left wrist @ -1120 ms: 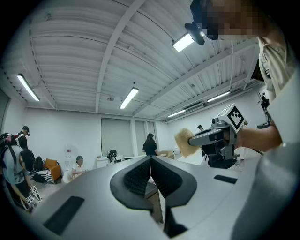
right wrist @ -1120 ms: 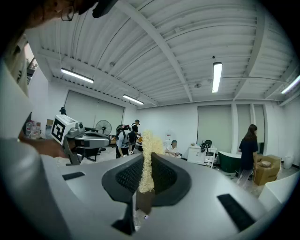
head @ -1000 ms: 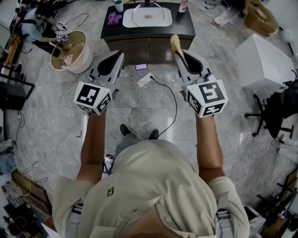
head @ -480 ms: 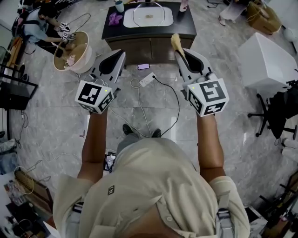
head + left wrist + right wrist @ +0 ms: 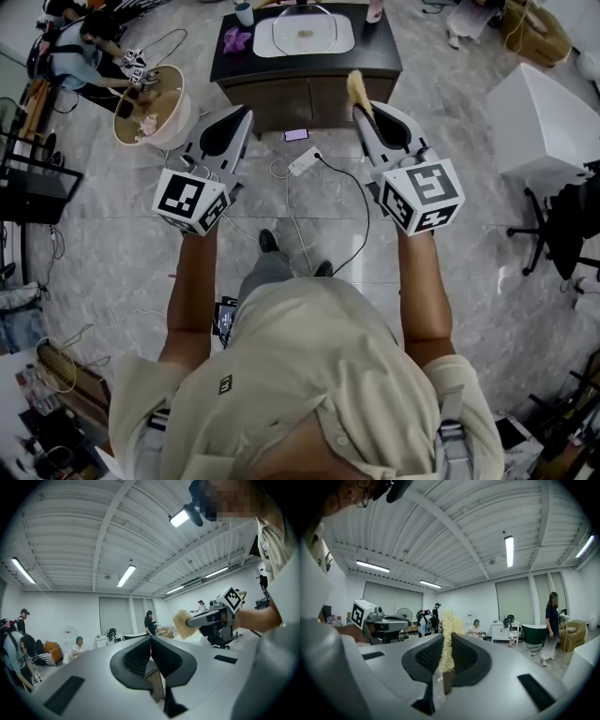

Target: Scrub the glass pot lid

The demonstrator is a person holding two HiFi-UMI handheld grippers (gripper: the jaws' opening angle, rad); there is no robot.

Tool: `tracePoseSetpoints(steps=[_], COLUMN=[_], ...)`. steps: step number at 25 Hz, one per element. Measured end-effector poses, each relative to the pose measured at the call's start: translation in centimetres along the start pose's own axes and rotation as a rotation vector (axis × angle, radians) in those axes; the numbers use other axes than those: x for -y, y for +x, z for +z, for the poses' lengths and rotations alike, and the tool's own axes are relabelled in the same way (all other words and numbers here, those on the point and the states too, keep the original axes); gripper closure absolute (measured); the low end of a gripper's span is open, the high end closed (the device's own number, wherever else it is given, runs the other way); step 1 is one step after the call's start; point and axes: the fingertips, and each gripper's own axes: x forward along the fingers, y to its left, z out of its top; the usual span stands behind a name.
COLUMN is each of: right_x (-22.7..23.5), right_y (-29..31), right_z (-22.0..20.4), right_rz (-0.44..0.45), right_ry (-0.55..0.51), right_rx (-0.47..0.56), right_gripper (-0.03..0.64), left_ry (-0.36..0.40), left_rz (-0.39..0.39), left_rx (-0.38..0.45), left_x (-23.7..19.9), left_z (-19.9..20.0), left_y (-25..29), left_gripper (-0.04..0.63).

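The glass pot lid [image 5: 305, 31] lies on a white mat on a dark cabinet [image 5: 370, 58] at the top of the head view. My right gripper [image 5: 357, 101] is shut on a tan loofah scrubber [image 5: 355, 89], which sticks out past its jaws; in the right gripper view the scrubber [image 5: 447, 639] stands pinched between the jaws. My left gripper [image 5: 244, 114] is shut with nothing in it, jaws pressed together. Both grippers are held at chest height in front of the person, well short of the cabinet.
A cup [image 5: 244, 13] and a purple cloth [image 5: 232, 38] sit on the cabinet's left, a bottle [image 5: 375, 11] on its right. A power strip and cable [image 5: 303, 160] lie on the floor. A round basket [image 5: 153, 106] is at left, a white box [image 5: 542, 117] at right.
The person has stepped slightly; the cabinet and floor shifted a little in the head view. Both grippers keep their pose and grip.
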Motion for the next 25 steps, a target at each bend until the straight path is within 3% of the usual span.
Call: tracePoseSetpoints(steps=[5,12,25], right_x=[0.6,2.9,3.7], right_y=[1.5,5.9,19.1], right_z=[-0.3,-0.6,0.3], right_rz=[-0.024,-0.102,-0.212], right_ry=[0.053,0.035,0.045], right_rx=[0.015,-0.019,-0.048], right_gripper=[0.574,0.573,0.574], left_ry=[-0.019,-0.044,-0.079], left_rz=[-0.034,-0.105,-0.256], left_rx=[0.001,0.033,0.038], left_x=[-1.7,-6.5,-18.6], left_z=[-1.3,-2.6,-5.5], left_y=[1.3,5.5,11.8], left_gripper=[0.581,0.581,0.581])
